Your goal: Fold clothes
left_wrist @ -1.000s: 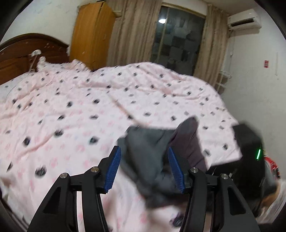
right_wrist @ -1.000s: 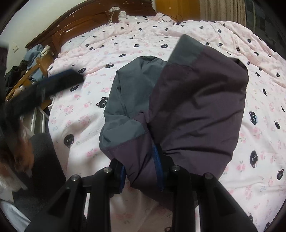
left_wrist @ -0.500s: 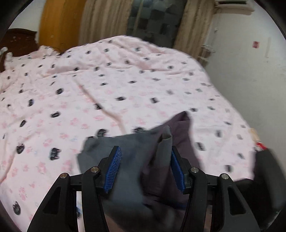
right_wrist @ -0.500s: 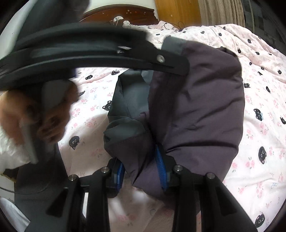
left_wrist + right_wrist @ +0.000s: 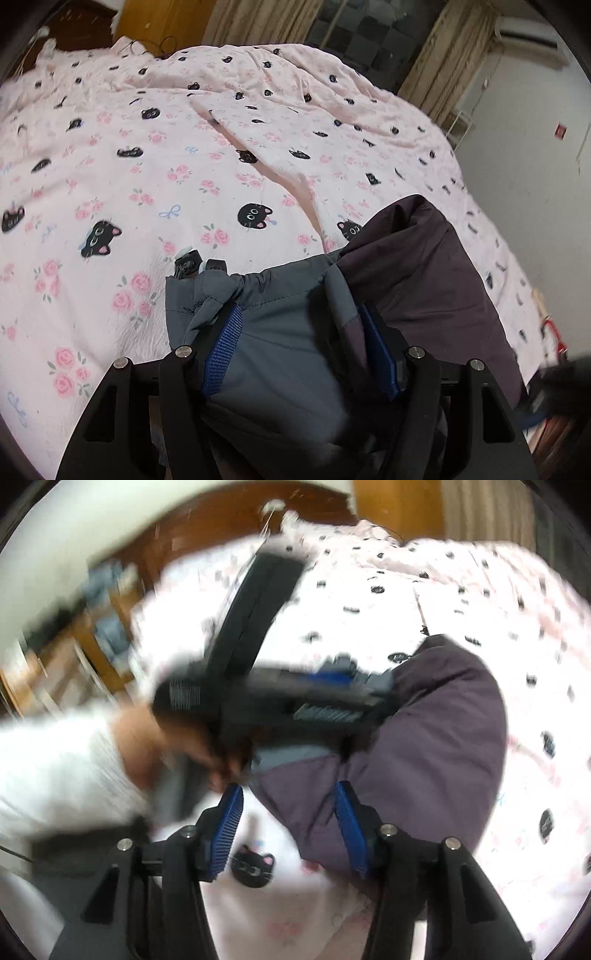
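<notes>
**Grey-and-purple padded garment on pink bedspread**

Grey-and-dark-purple padded garment (image 5: 369, 295): bunched near the edge of a pink bedspread printed with black cats and roses (image 5: 147, 166).

Left gripper (image 5: 299, 347): blue-padded jaws spread wide, grey fabric lying between them, not pinched.

Right gripper (image 5: 288, 827): jaws parted, released; purple fabric against its right pad.

Right view heavily blurred.
</notes>
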`<control>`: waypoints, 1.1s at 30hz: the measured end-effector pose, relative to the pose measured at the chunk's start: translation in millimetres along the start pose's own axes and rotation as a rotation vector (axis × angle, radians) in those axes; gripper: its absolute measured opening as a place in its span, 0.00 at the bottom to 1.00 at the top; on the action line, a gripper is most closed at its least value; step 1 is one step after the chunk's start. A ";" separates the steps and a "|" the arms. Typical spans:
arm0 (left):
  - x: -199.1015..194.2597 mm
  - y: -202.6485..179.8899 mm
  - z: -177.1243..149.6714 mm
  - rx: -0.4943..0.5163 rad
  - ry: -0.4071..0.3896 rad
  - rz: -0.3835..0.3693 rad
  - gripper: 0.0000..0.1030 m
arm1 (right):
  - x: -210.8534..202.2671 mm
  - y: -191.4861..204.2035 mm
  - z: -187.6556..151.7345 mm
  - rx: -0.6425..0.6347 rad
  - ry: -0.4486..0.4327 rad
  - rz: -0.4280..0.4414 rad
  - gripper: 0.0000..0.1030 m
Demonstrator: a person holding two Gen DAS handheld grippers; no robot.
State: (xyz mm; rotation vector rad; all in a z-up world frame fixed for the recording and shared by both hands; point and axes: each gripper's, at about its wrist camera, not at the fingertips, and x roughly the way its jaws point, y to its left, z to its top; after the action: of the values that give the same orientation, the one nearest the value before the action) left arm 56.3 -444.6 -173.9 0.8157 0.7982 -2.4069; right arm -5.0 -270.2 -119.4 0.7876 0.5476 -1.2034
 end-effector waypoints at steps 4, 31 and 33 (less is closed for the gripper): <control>-6.8 4.7 -5.6 -0.019 -0.034 -0.028 0.59 | -35.9 -51.2 30.8 0.128 -0.105 0.014 0.51; -75.7 -16.0 -6.9 0.017 -0.217 0.033 0.58 | -24.3 -92.1 46.9 0.204 -0.042 -0.119 0.50; -97.1 -29.9 -10.8 0.068 -0.238 0.041 0.58 | -35.2 -80.0 36.8 0.160 -0.052 -0.147 0.50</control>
State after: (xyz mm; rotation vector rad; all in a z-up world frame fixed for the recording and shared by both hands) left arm 111.9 -392.6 -105.8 0.5509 0.6037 -2.4468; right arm -92.8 -290.0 -89.7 0.8596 0.4772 -1.4131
